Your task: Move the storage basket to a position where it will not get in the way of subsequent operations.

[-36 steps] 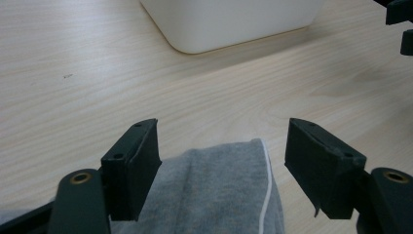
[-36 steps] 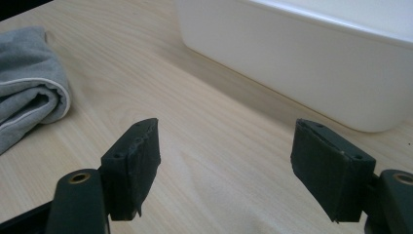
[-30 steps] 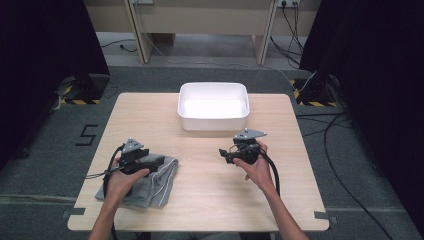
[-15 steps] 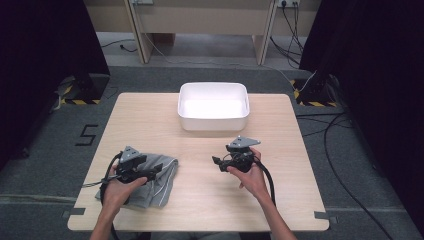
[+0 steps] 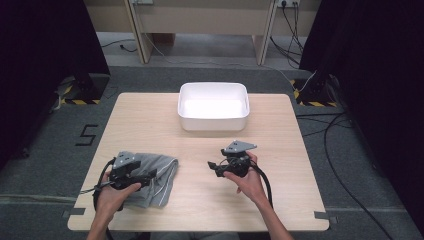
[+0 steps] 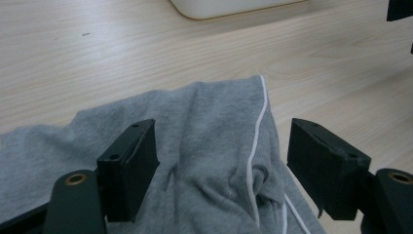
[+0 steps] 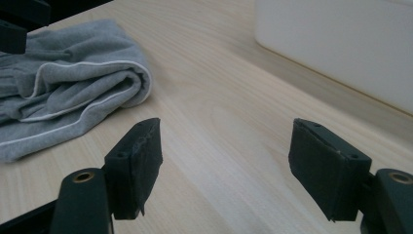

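White rectangular tub (image 5: 213,106) stands at middle of the surface's (image 5: 150,120) far edge, open side up, interior bare. Surface: light wood grain. Grey floor (image 5: 60,150) around it; painted "5" (image 5: 86,135) off the left edge. Black cables (image 5: 345,150) trail off the right edge.

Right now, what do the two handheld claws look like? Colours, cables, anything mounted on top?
Both are black. The left claw and right claw each carry a grey three-cornered plate on top and trail a black cable back along the forearm. Up close, each has two blocky black pads on arms with brass-coloured pivot bushings. The forearms are bare, no sleeves in view. No lettering is readable.
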Motion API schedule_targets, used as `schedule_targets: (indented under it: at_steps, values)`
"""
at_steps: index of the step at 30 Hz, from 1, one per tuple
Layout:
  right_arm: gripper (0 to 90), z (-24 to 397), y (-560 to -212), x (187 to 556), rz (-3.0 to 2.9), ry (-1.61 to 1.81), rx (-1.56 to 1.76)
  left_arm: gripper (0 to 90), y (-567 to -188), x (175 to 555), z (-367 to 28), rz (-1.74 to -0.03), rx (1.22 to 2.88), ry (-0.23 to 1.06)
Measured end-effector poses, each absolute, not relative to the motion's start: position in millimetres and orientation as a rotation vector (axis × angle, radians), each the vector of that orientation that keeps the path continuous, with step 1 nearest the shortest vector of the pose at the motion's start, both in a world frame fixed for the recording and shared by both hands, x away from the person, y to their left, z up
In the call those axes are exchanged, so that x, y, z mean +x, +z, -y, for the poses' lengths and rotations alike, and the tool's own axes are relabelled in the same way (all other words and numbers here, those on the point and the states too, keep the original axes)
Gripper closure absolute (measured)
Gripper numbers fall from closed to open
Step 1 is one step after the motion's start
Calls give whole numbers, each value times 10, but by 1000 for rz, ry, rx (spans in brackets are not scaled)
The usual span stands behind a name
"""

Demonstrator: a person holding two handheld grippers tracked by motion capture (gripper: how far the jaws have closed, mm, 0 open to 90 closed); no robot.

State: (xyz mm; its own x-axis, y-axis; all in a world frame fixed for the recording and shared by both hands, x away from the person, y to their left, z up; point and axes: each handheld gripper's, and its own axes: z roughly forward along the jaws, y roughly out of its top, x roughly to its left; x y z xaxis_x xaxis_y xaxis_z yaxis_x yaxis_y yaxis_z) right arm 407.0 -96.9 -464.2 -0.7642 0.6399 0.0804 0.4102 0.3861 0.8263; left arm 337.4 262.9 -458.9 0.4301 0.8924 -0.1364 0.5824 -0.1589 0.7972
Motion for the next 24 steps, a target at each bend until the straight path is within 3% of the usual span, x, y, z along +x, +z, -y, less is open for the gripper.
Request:
schedule_targets:
  at_steps: [24]
  values:
    - [288, 822, -4659, 3948, -2440, 1339, 878, 249, -4674, 3111, -2784, -1303, 1851, 488]
